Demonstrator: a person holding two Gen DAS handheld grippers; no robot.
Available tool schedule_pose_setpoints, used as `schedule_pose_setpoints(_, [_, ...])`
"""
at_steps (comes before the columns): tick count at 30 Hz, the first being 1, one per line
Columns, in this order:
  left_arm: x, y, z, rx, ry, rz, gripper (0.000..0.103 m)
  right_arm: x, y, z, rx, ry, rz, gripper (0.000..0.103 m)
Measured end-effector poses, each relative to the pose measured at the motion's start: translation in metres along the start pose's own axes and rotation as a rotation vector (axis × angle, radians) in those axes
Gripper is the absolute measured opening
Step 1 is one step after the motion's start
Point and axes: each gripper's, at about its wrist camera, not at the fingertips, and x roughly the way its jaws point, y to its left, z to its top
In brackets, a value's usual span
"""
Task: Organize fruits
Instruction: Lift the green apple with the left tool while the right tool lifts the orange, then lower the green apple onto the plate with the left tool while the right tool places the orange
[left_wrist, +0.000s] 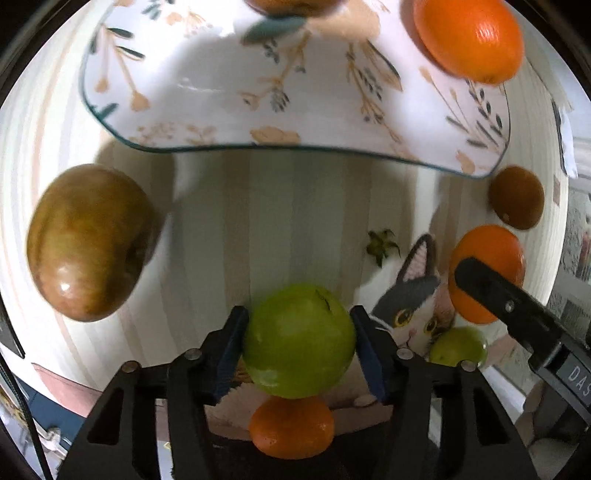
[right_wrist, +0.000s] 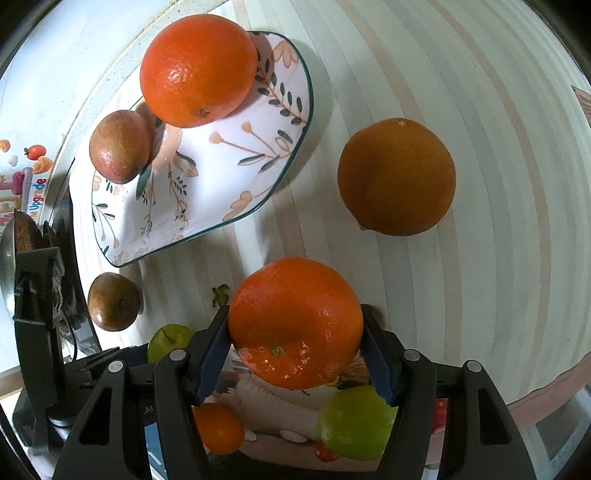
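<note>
In the lower centre of the left wrist view, my left gripper (left_wrist: 298, 341) has its blue pads pressed against both flanks of a green apple (left_wrist: 299, 339), closed only as far as the fruit's width allows, and I judge the apple is lifted, since a small orange (left_wrist: 291, 426) shows beneath it. In the right wrist view, my right gripper (right_wrist: 295, 347) likewise clamps a bright orange (right_wrist: 295, 323) across its middle, stem scar facing the camera, with a second green apple (right_wrist: 356, 421) and that same small orange lower in the frame. I hold both by their widest part because round fruit would roll out of a shallower pinch. Beyond the jaws lies the striped tablecloth (left_wrist: 295, 206), with a loose green calyx (left_wrist: 382, 245) on it, a brownish apple (left_wrist: 90, 242) at mid left and a dark brown fruit (left_wrist: 517, 197) at right. Farther off, toward the top of the frame, sits the floral plate (left_wrist: 229, 110), already carrying a large orange (right_wrist: 197, 70) and a reddish apple (right_wrist: 120, 146), which suggests it is the collecting spot. A duller orange (right_wrist: 397, 177) waits on the cloth at right, well apart from the plate.
</note>
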Motion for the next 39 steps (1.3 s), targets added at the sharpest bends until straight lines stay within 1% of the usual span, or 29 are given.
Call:
schedule_pose_setpoints(2, [-0.002,-0.001,-0.002,-0.004,-0.033,0.017,0.053,-0.001,0.001,0.0,-0.002,-0.004,0.0,0.068])
schedule_pose_setpoints(5, [-0.005,-0.004,-0.004,0.016,-0.083,0.052,0.053,-0.004,0.002,0.0,-0.011,-0.016,-0.005,0.068])
schedule_pose_setpoints(9, [-0.018,-0.014,-0.004,0.042,-0.144,0.065,0.053,-0.01,0.004,0.002,-0.033,-0.04,-0.015,0.068])
schedule_pose_setpoints(10, [-0.026,-0.009,-0.02,0.044,-0.159,0.062,0.053,-0.012,0.005,0.002,-0.036,-0.046,-0.015,0.068])
schedule_pose_setpoints(12, [-0.039,-0.013,-0.025,0.042,-0.196,0.053,0.053,-0.016,0.007,0.004,-0.045,-0.059,-0.01,0.068])
schedule_pose_setpoints(16, [-0.073,-0.01,-0.019,0.033,-0.263,0.016,0.053,-0.026,0.015,0.011,-0.058,-0.084,0.004,0.068])
schedule_pose_setpoints(20, [-0.099,0.004,0.0,0.012,-0.322,0.023,0.053,-0.035,0.026,0.027,-0.066,-0.118,0.02,0.068])
schedule_pose_setpoints(21, [-0.109,0.0,0.003,0.006,-0.327,0.03,0.053,-0.036,0.028,0.032,-0.068,-0.126,0.02,0.068])
schedule_pose_setpoints(24, [-0.12,0.012,0.04,-0.018,-0.321,0.062,0.053,-0.039,0.037,0.048,-0.088,-0.15,0.001,0.068])
schedule_pose_setpoints(25, [-0.118,-0.002,0.045,-0.027,-0.316,0.071,0.053,-0.039,0.041,0.053,-0.098,-0.153,-0.012,0.068])
schedule_pose_setpoints(28, [-0.12,0.014,0.064,-0.045,-0.288,0.089,0.053,-0.034,0.05,0.068,-0.122,-0.147,-0.056,0.068])
schedule_pose_setpoints(31, [-0.114,0.023,0.076,-0.052,-0.267,0.102,0.054,-0.026,0.054,0.077,-0.131,-0.133,-0.087,0.068])
schedule_pose_setpoints(33, [-0.102,0.019,0.09,-0.05,-0.251,0.112,0.054,-0.022,0.055,0.081,-0.131,-0.121,-0.095,0.068])
schedule_pose_setpoints(36, [-0.094,0.018,0.095,-0.068,-0.225,0.119,0.054,-0.02,0.059,0.083,-0.135,-0.114,-0.108,0.069])
schedule_pose_setpoints(37, [-0.086,0.017,0.103,-0.075,-0.221,0.119,0.054,-0.02,0.059,0.083,-0.132,-0.113,-0.105,0.07])
schedule_pose_setpoints(39, [-0.082,0.021,0.105,-0.086,-0.217,0.113,0.054,-0.018,0.057,0.085,-0.121,-0.106,-0.091,0.071])
